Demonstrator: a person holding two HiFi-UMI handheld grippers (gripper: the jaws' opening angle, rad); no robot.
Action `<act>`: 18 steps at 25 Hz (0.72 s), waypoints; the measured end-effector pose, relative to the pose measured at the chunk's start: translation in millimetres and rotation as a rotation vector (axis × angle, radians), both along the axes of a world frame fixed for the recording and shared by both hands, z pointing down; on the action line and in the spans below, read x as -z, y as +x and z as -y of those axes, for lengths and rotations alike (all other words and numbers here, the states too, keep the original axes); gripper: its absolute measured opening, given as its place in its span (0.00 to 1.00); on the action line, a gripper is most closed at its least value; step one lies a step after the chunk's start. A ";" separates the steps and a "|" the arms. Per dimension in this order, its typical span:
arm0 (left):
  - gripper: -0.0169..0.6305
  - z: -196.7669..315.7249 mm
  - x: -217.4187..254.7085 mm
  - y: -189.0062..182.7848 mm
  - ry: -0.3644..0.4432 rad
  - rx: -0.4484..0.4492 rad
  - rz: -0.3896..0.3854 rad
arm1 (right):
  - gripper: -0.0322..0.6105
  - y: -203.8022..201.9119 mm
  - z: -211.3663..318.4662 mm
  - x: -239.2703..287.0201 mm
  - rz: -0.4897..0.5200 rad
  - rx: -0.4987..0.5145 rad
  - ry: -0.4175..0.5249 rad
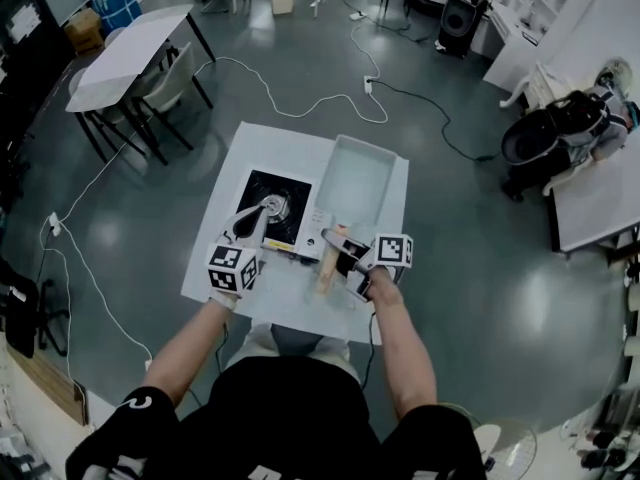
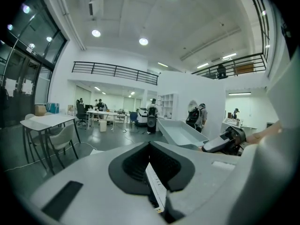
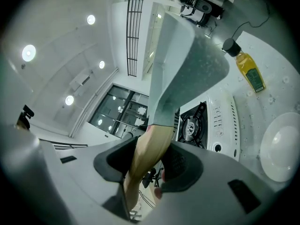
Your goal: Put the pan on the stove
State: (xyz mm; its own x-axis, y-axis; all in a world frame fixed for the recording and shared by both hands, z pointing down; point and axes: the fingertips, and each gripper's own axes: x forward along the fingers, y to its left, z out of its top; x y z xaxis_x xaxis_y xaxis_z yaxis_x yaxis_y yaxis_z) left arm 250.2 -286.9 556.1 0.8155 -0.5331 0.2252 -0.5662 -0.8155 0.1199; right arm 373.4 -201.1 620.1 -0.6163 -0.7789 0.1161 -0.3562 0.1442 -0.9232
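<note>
pan [image 3: 187, 62] with its wooden handle [image 3: 151, 142] between jaws of right hand-held gripper [image 3: 149, 165]

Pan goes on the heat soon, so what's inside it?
From the head view the pan shows a bare grey floor, nothing in it. Whatever lies beneath the pan is covered.

Nothing in any view can be read as a word, number or brand. The cubes on the left gripper [image 1: 265, 211] and right gripper [image 1: 336, 244] bear only black-and-white square patterns. In the right gripper view, the stove [image 3: 199, 121] has small dark marks along its white control strip, and any print on the bottle [image 3: 248, 70] at upper right is too small to read.
</note>
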 end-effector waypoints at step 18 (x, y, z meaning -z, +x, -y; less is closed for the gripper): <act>0.02 27.8 14.0 -92.4 0.029 0.208 -0.030 | 0.30 -75.4 64.0 10.2 -0.047 0.196 -0.031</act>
State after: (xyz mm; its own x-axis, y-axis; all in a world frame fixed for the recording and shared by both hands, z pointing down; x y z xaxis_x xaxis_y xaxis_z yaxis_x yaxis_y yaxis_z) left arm 157.8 -314.7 542.1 0.6936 -0.6963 0.1847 -0.7190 -0.6850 0.1177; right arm 297.9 -265.1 609.9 -0.7489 -0.6404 0.1701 -0.3667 0.1868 -0.9114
